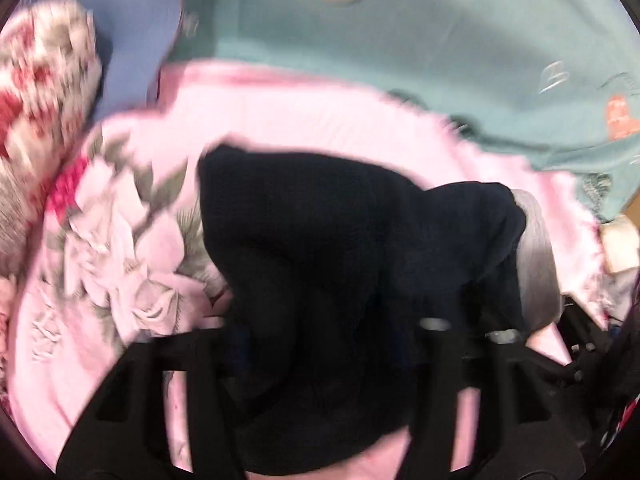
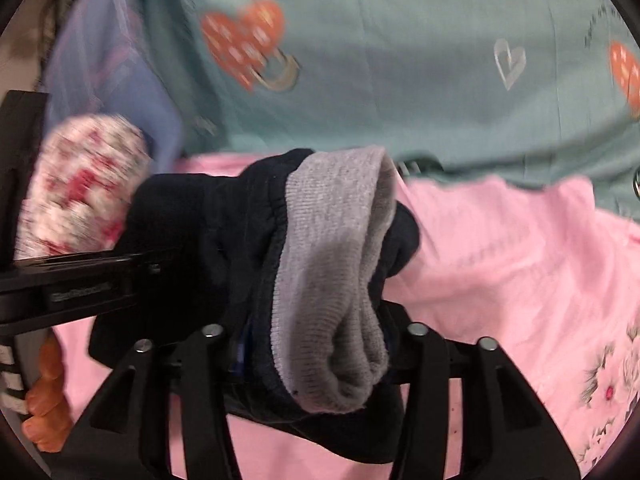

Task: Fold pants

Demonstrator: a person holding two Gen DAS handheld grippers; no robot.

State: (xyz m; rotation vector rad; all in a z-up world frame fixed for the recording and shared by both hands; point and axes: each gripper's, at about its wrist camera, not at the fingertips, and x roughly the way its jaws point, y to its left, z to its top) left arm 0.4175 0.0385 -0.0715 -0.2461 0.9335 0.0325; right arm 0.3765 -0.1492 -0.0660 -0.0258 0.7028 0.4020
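Left wrist view: the dark navy pants [image 1: 320, 240] lie bunched in a heap on the pink floral blanket [image 1: 120, 240], straight ahead of the left gripper [image 1: 324, 336] and running down between its two black fingers [image 1: 192, 380]. The jaws stand wide, one finger on each side of the heap. The picture is blurred and the fabric is as dark as the fingers, so whether the pads touch the cloth cannot be told; no pinch shows, and the claw reads as released. Just right of the right-hand finger, the grey waistband [image 1: 536, 256] peeks out from the heap. Beyond the blanket lies a teal sheet with orange hearts [image 1: 440, 60]; far to the left sits a red-and-white patterned pillow [image 1: 44, 112].

Right wrist view: the pants [image 2: 208, 232] rise directly in front of the right gripper [image 2: 316, 336], and the grey ribbed waistband [image 2: 332, 280] hangs down between its fingers [image 2: 424, 360]. The jaws stand partly apart with the thick roll of cloth filling the gap between them. The fingertips are hidden behind the fabric, so a firm clamp cannot be told. To the left, the left gripper [image 2: 80, 280] reaches in level, touching the dark fabric. The pink blanket [image 2: 500, 260] spreads below and to the right.
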